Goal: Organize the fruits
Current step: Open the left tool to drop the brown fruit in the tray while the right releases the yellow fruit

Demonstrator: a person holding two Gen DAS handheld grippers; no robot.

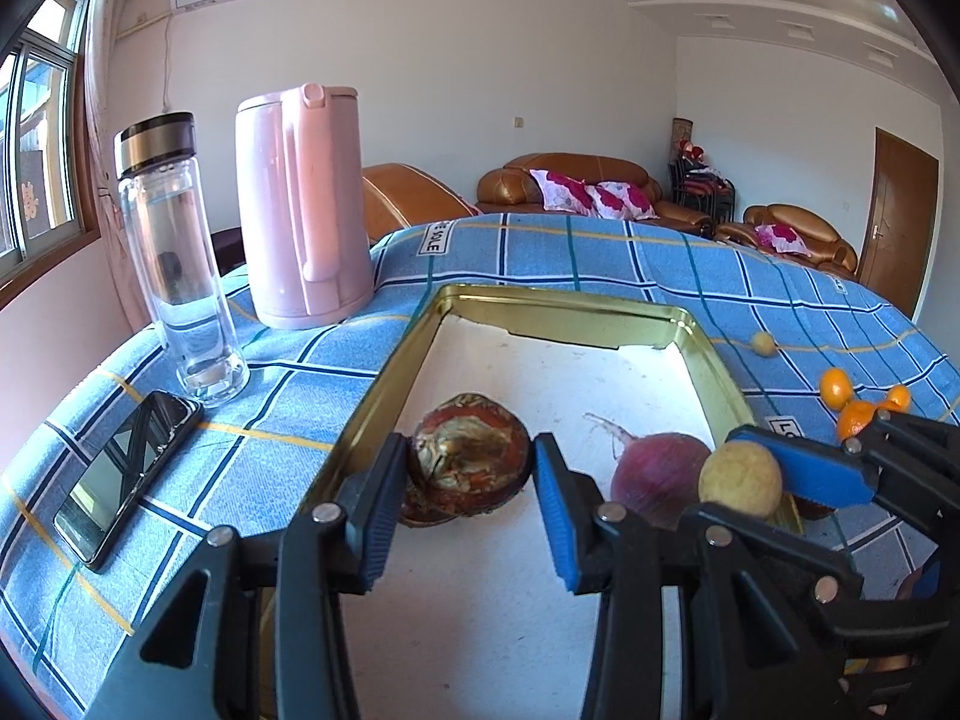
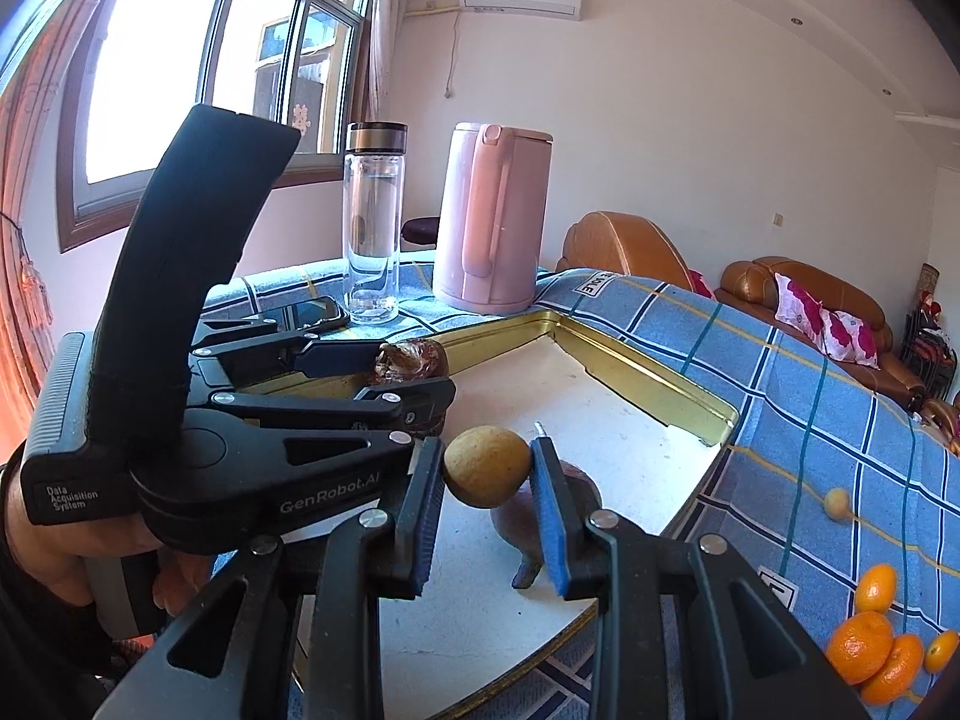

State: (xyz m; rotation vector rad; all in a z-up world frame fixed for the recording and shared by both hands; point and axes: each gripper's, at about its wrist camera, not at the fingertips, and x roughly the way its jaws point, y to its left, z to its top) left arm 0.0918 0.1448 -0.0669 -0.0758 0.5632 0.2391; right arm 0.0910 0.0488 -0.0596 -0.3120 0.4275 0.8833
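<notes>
My left gripper (image 1: 471, 468) is shut on a wrinkled reddish-brown fruit (image 1: 471, 459), held low over the gold-rimmed tray (image 1: 384, 372). It also shows in the right wrist view (image 2: 411, 363). My right gripper (image 2: 487, 474) is shut on a small yellow round fruit (image 2: 487, 467), held over the tray (image 2: 648, 384); that fruit shows in the left wrist view (image 1: 741, 479). A purple fruit (image 1: 660, 477) with a stem lies in the tray below it. Several oranges (image 2: 879, 648) and one small yellow fruit (image 2: 836, 503) lie on the blue checked cloth at the right.
A pink kettle (image 1: 300, 204), a clear glass bottle (image 1: 174, 252) and a black phone (image 1: 129, 471) stand on the cloth left of the tray. Brown sofas (image 1: 588, 186) and a door (image 1: 897, 222) are behind the table.
</notes>
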